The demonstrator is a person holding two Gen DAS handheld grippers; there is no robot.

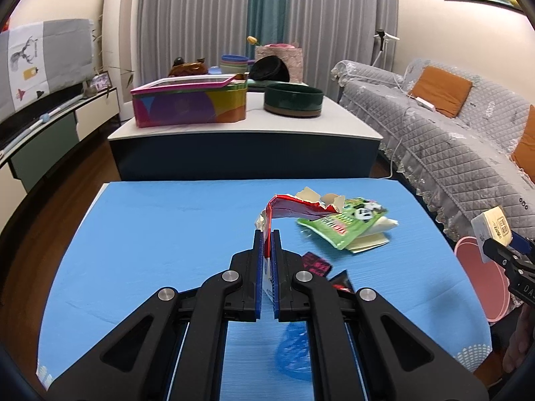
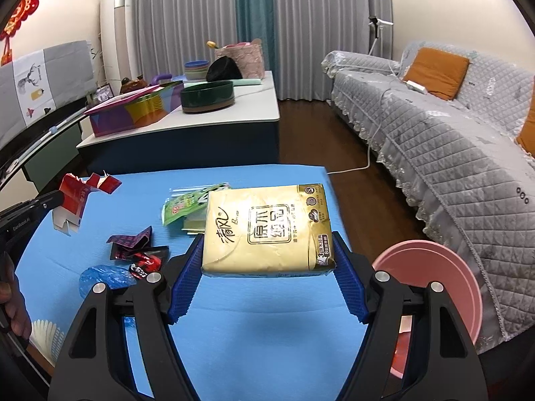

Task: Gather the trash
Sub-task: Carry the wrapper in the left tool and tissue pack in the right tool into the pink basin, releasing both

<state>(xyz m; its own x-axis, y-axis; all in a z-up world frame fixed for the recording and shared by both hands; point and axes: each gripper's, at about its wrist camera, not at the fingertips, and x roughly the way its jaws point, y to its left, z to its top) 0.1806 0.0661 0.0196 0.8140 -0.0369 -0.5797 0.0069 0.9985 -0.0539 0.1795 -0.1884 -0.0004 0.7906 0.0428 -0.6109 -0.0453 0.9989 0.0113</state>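
My left gripper (image 1: 266,237) is shut on a torn red and white carton (image 1: 291,209) and holds it above the blue table (image 1: 150,234); the carton also shows in the right wrist view (image 2: 77,197). My right gripper (image 2: 267,244) is shut on a yellow tissue pack (image 2: 267,227), held above the table near its right edge; the pack also shows in the left wrist view (image 1: 495,227). A green panda wrapper (image 1: 344,225) lies on cream paper. Dark red wrappers (image 2: 137,247) and a crumpled blue plastic bag (image 2: 100,277) lie on the table.
A pink bin (image 2: 434,287) stands on the floor right of the table, beside the grey sofa (image 2: 451,153). Behind is a white-topped table (image 1: 234,127) with a colourful box (image 1: 189,103) and a dark green bowl (image 1: 293,100).
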